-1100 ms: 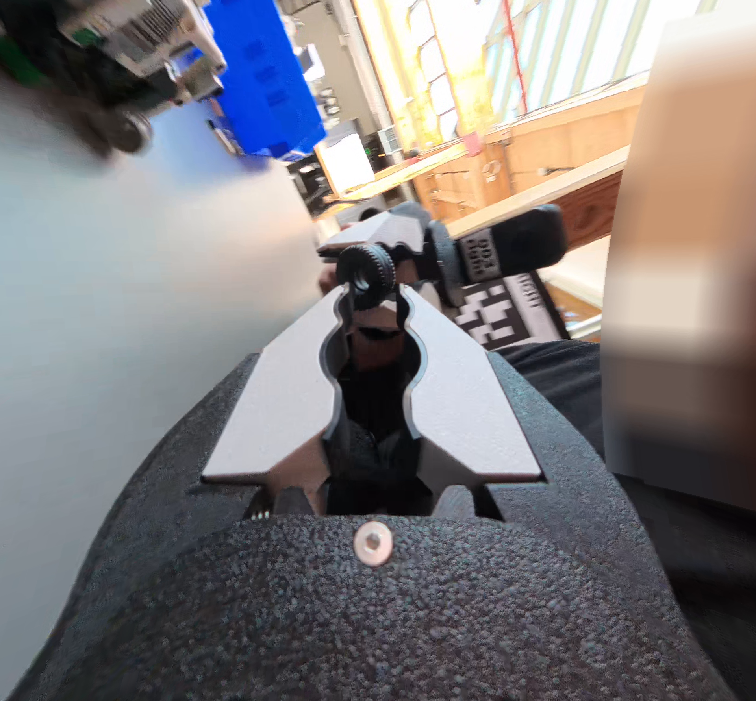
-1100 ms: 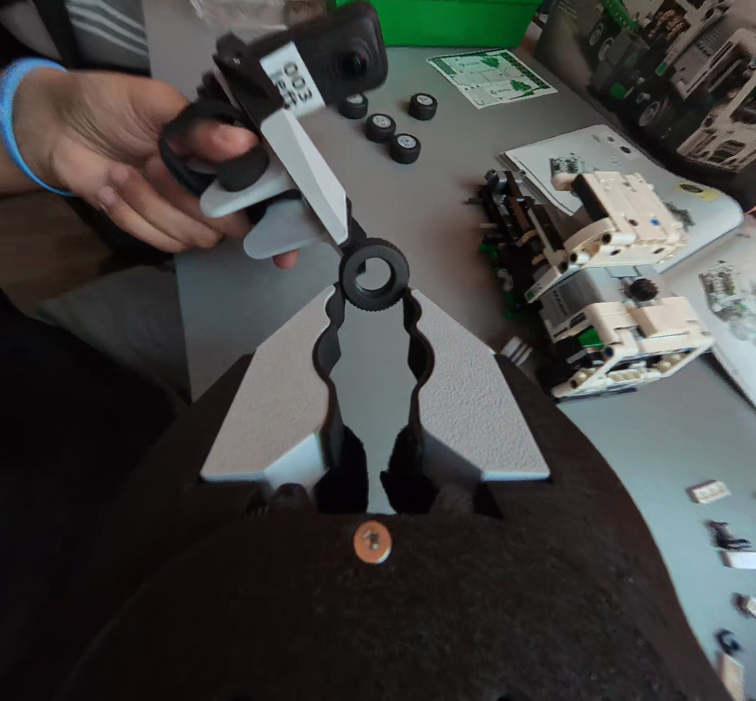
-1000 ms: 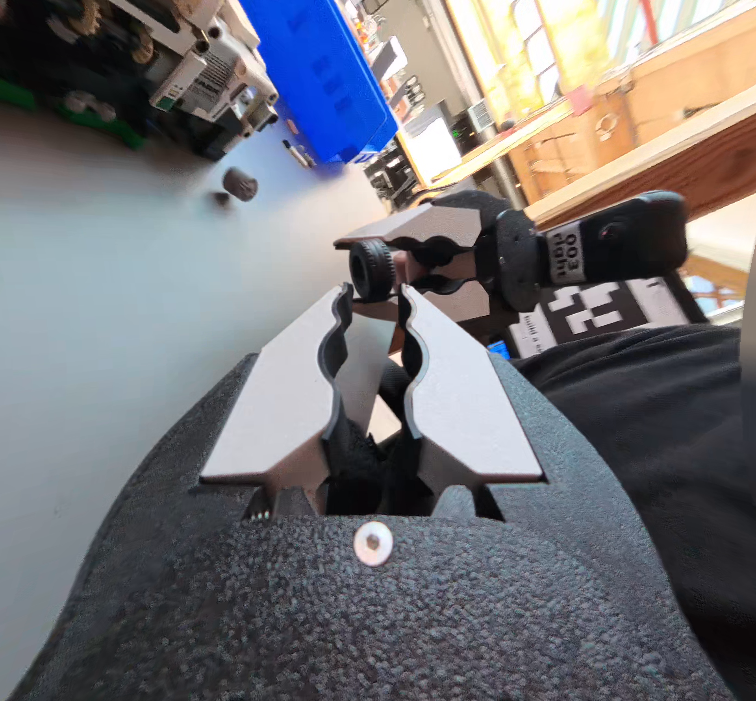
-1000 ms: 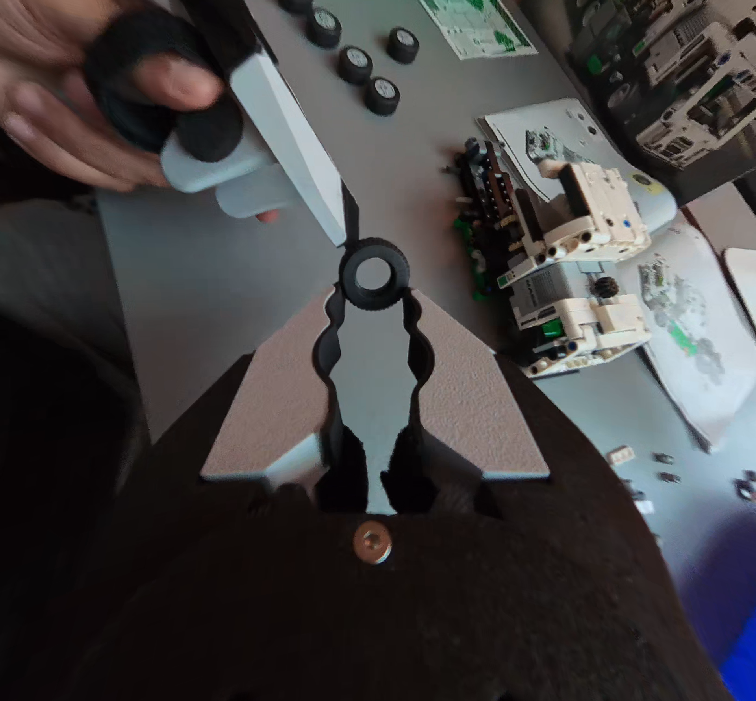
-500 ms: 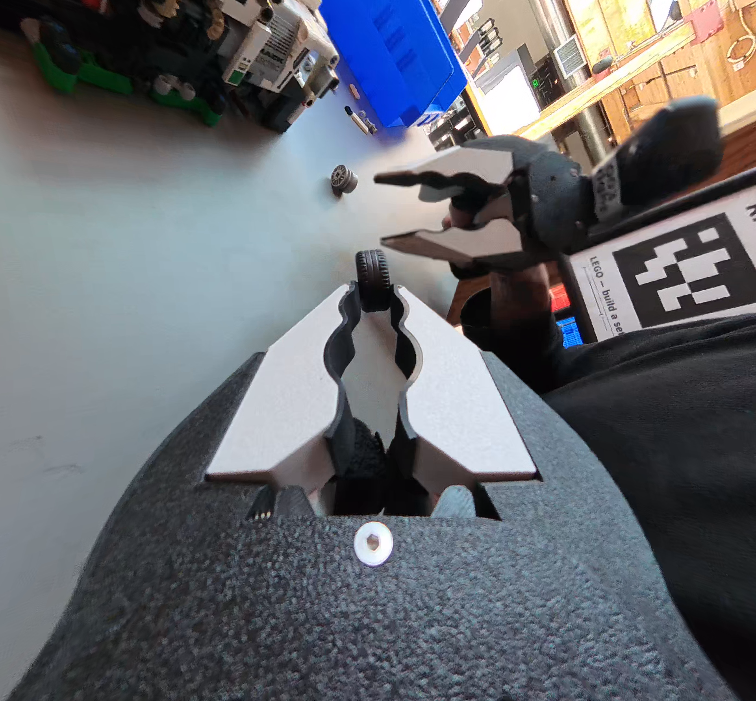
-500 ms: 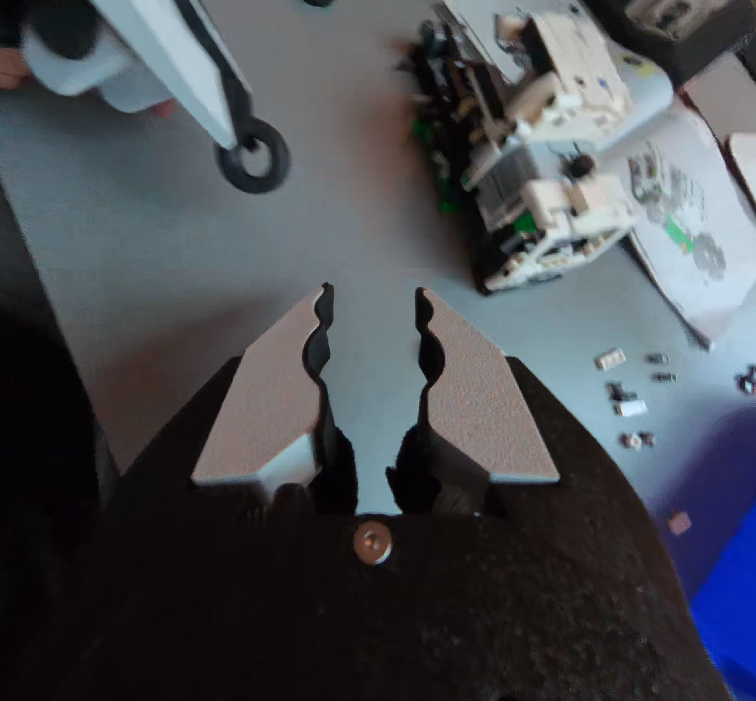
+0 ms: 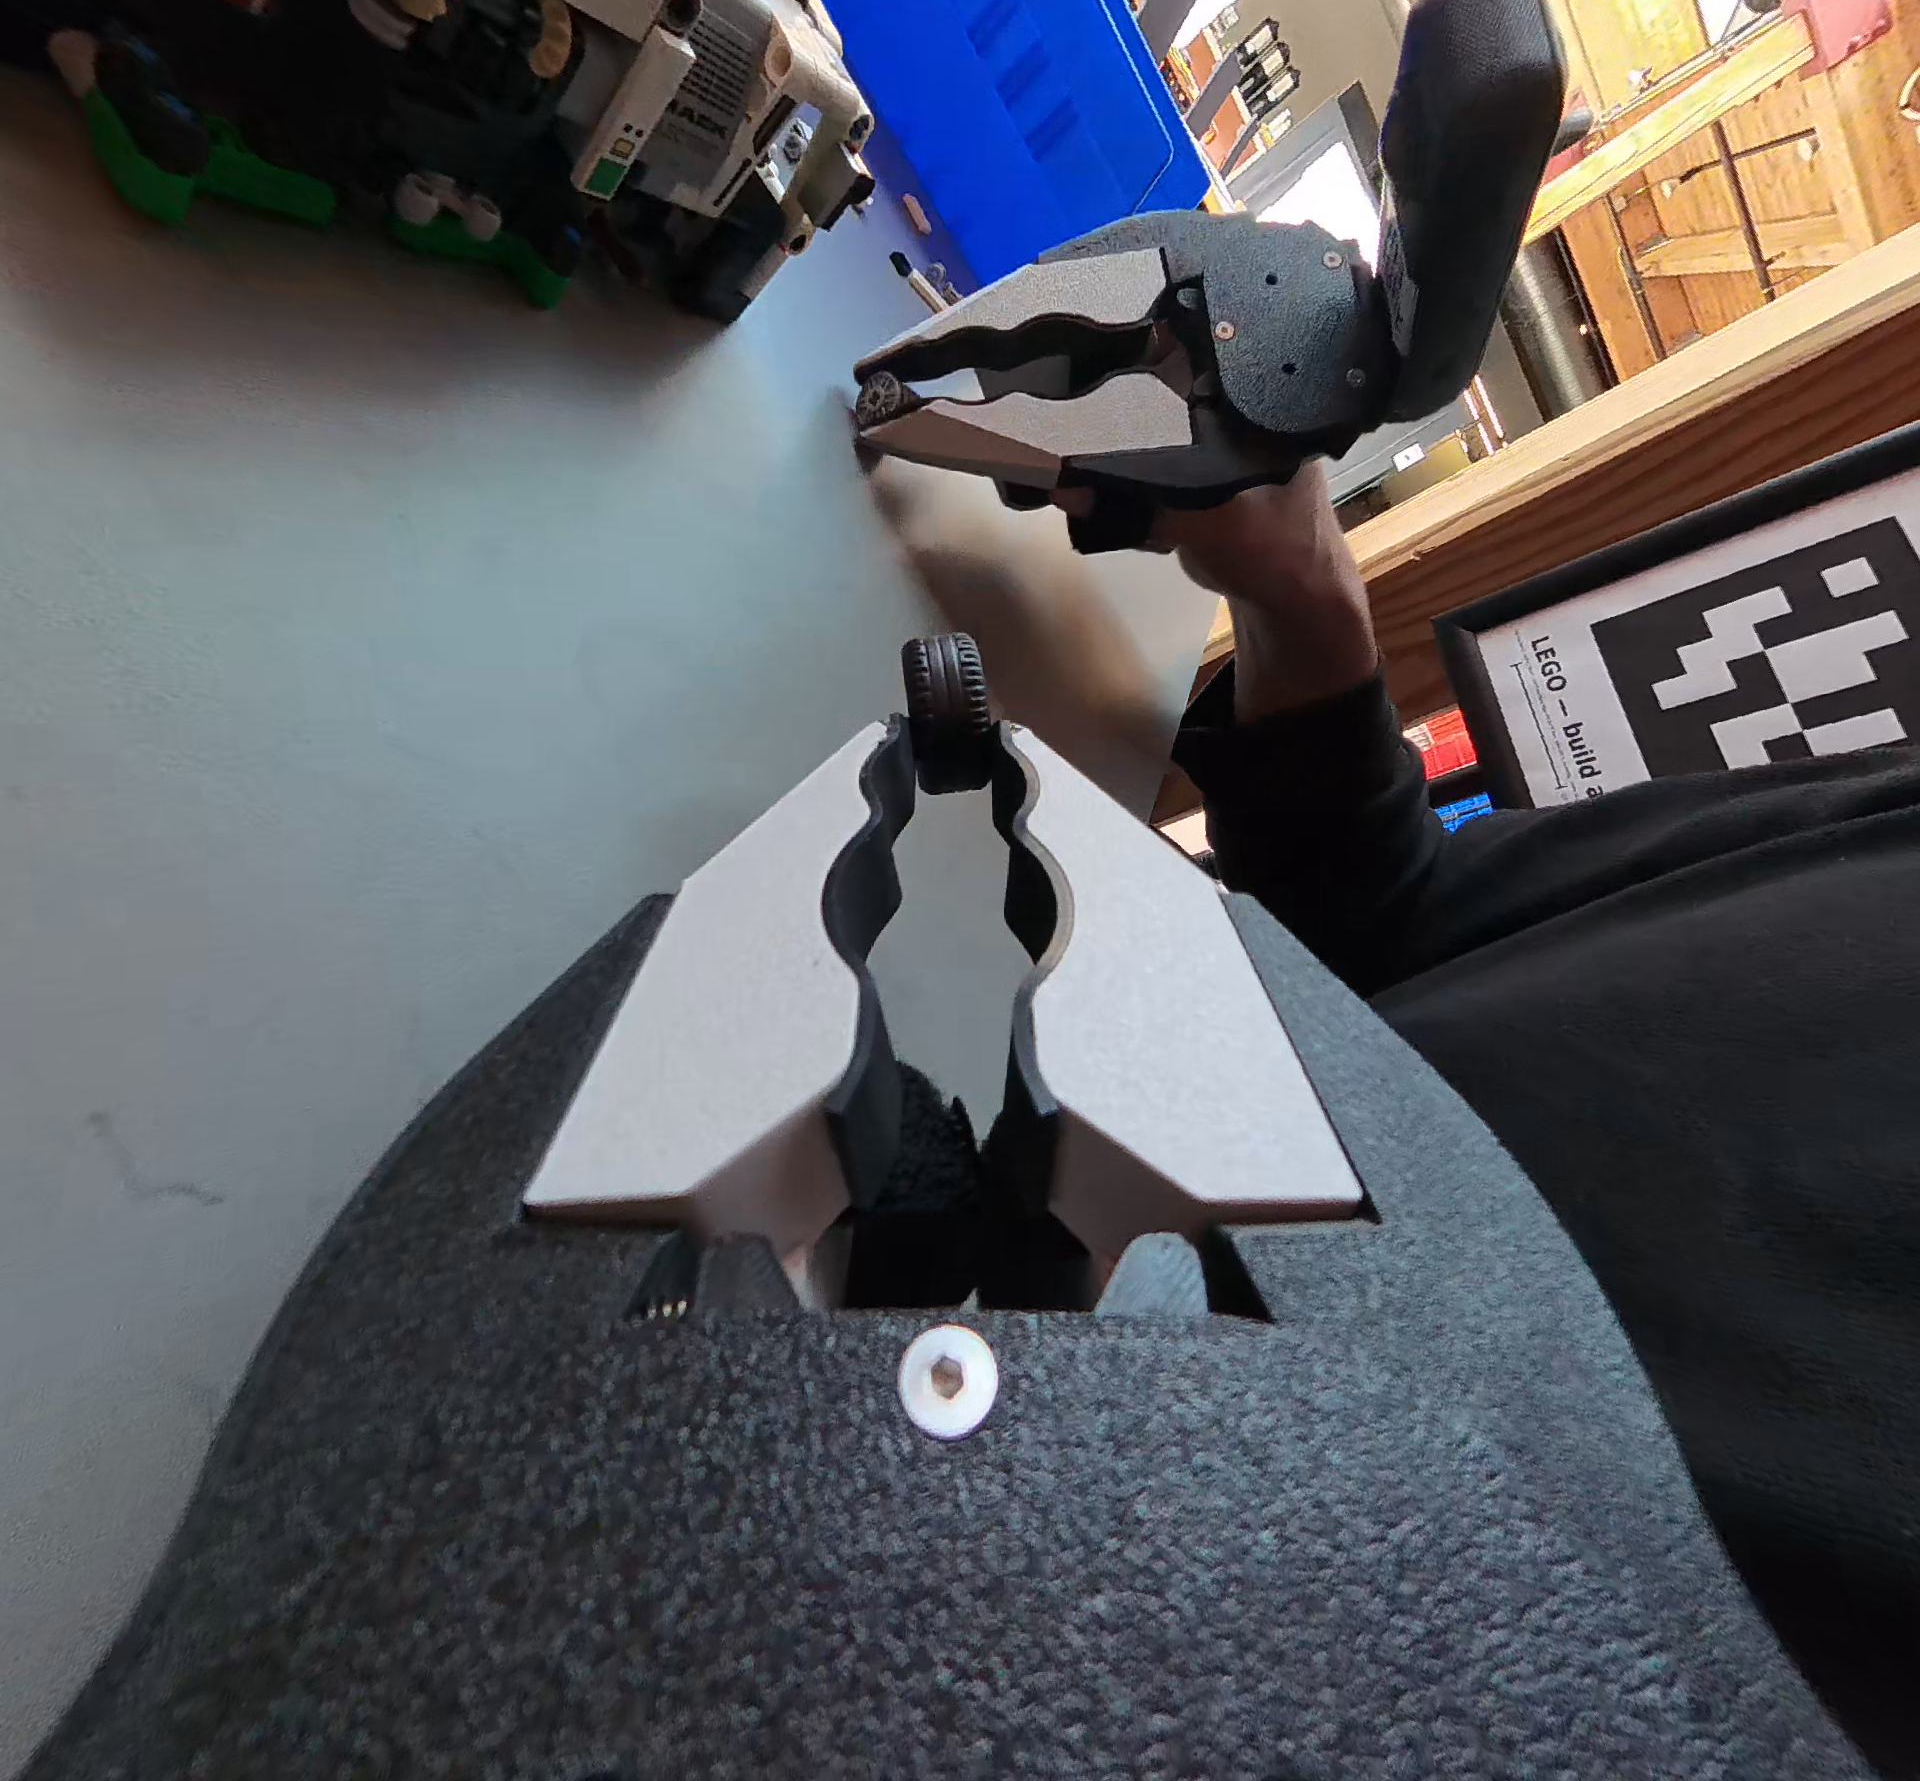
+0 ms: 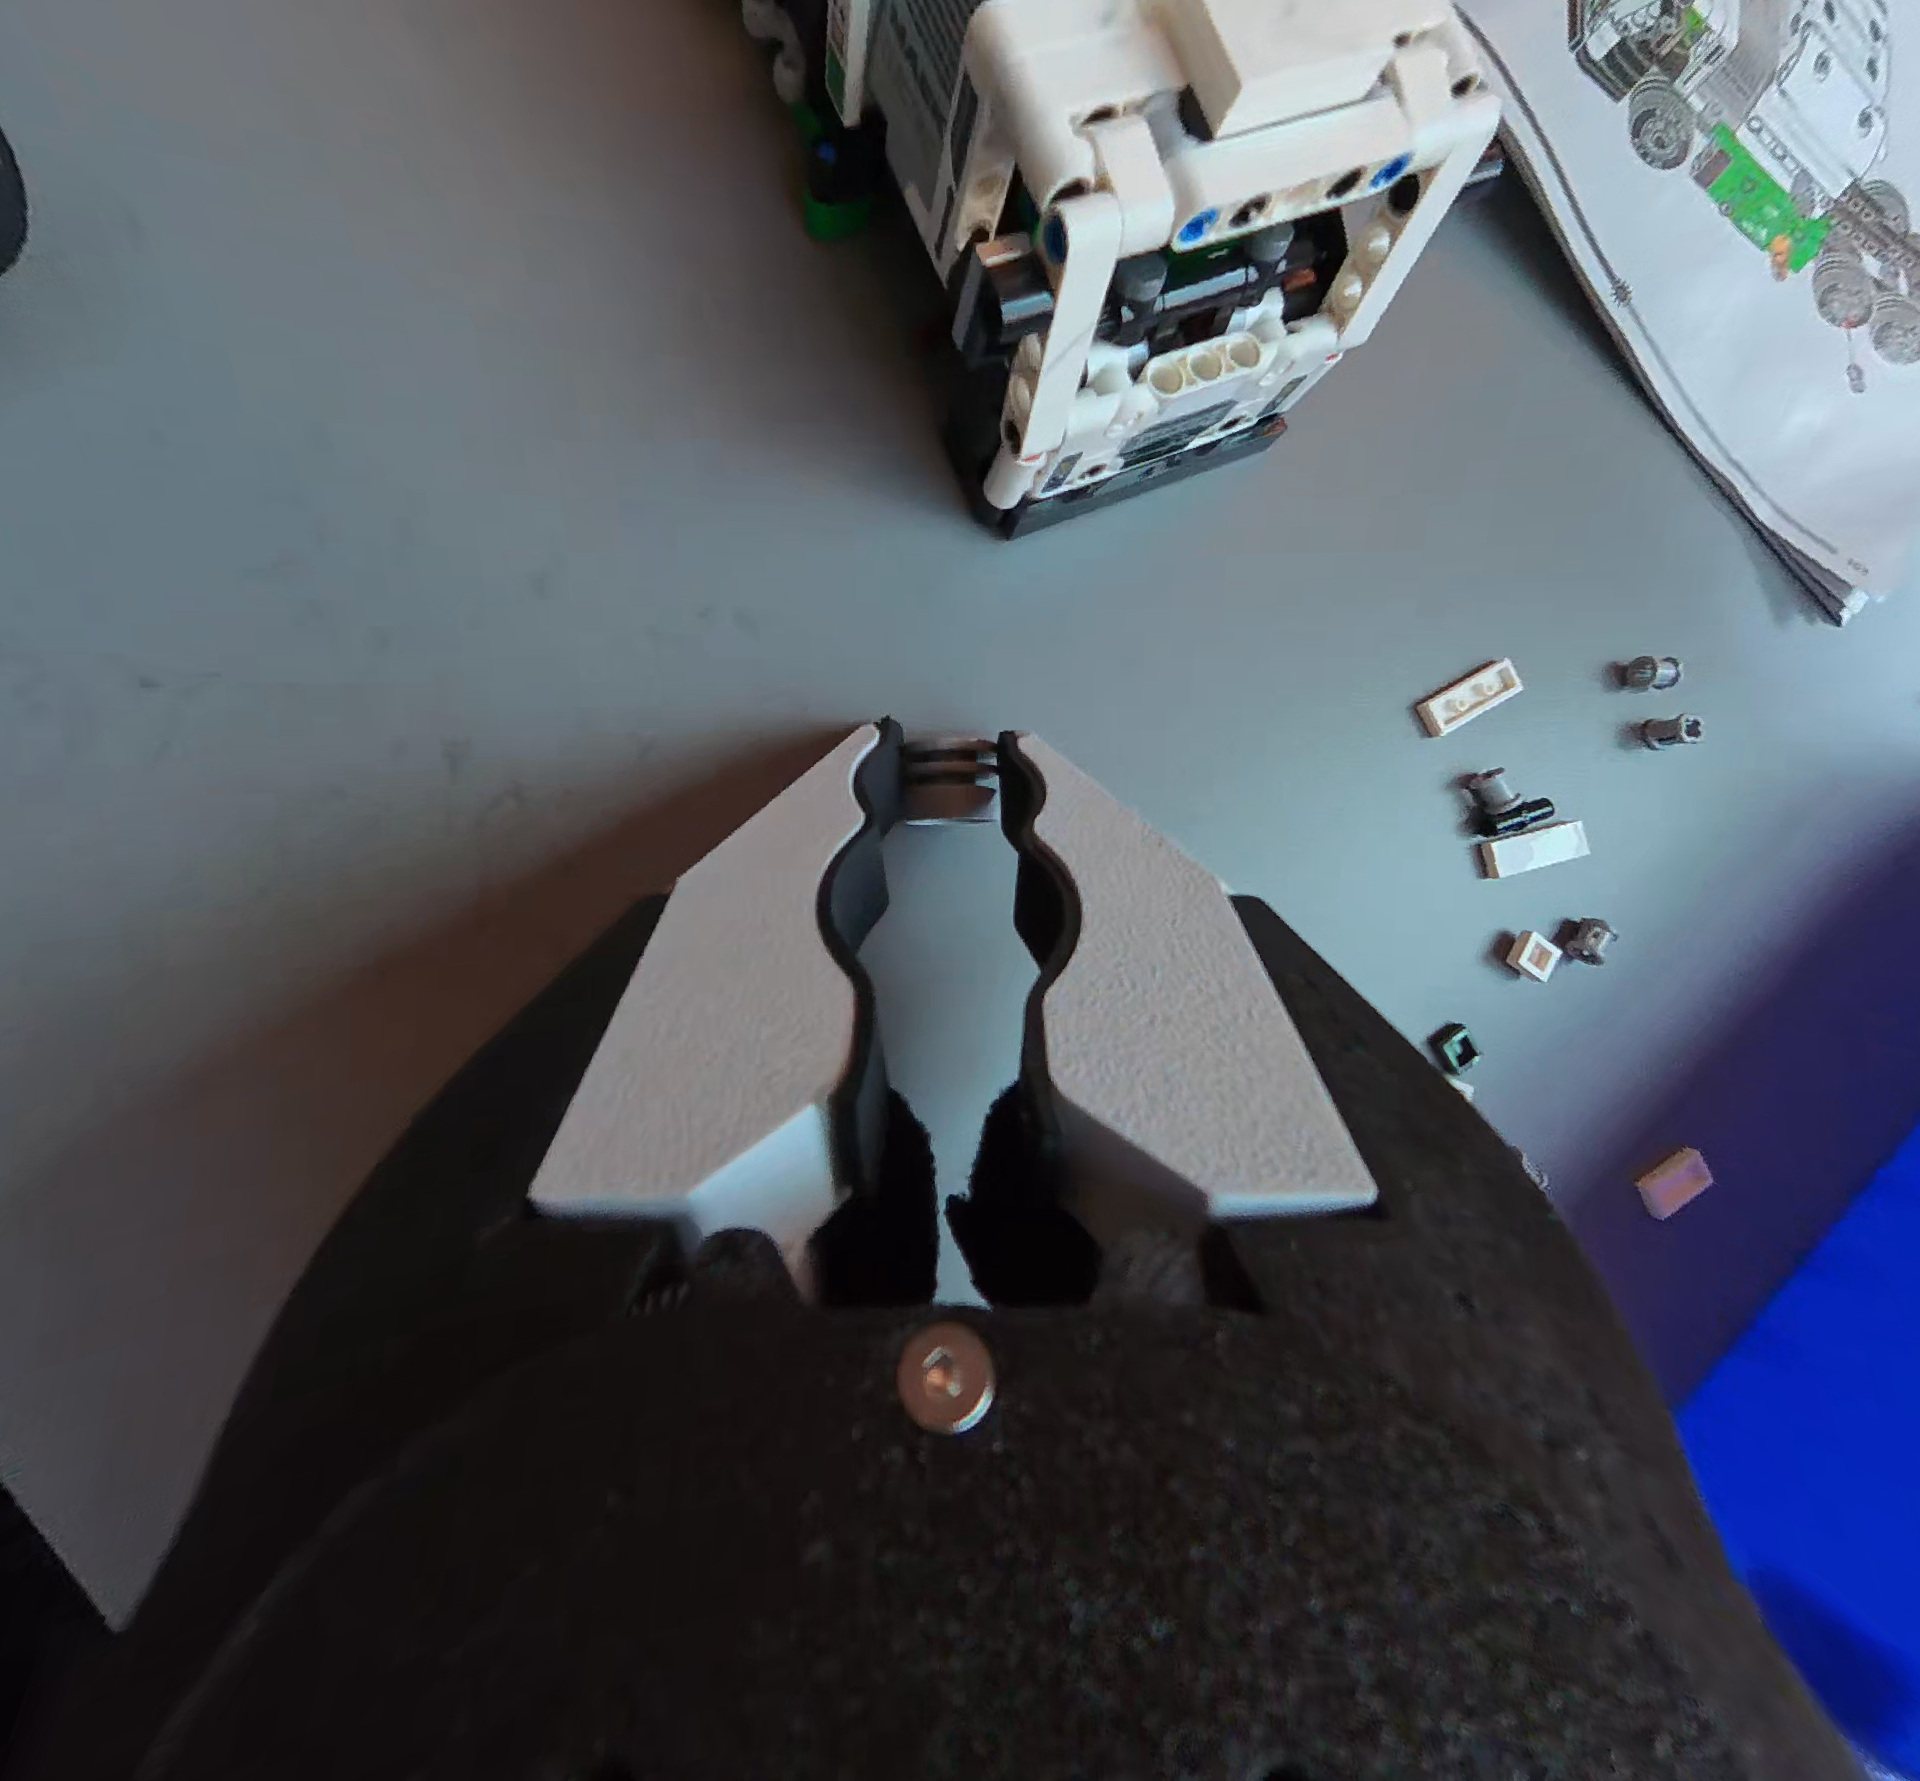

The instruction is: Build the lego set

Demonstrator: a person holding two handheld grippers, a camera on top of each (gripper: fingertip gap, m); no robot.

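Observation:
My left gripper (image 7: pixel 943 732) is shut on a small black rubber tyre (image 7: pixel 943 692), held on edge above the grey table. My right gripper (image 8: pixel 943 744) is down at the table top, shut on a small grey wheel hub (image 8: pixel 945 773) between its tips. In the left wrist view the right gripper (image 7: pixel 881 406) pinches that hub (image 7: pixel 881 393) against the table, just beyond and left of the tyre. The partly built white, black and green truck model (image 8: pixel 1174 204) stands ahead of the right gripper; it also shows in the left wrist view (image 7: pixel 436 48).
An open instruction booklet (image 8: pixel 1714 173) lies right of the truck. Several small loose parts (image 8: pixel 1507 796) are scattered on the table (image 8: pixel 416 484) at the right. A blue bin (image 8: pixel 1849 1368) sits at the far right, also in the left wrist view (image 7: pixel 997 48). The gap from one gripper's tips to the other's is roughly 15 cm.
The tyre passed from my right gripper to my left, which now holds it. My right gripper opened, dropped to the table near the truck and closed on the grey hub.

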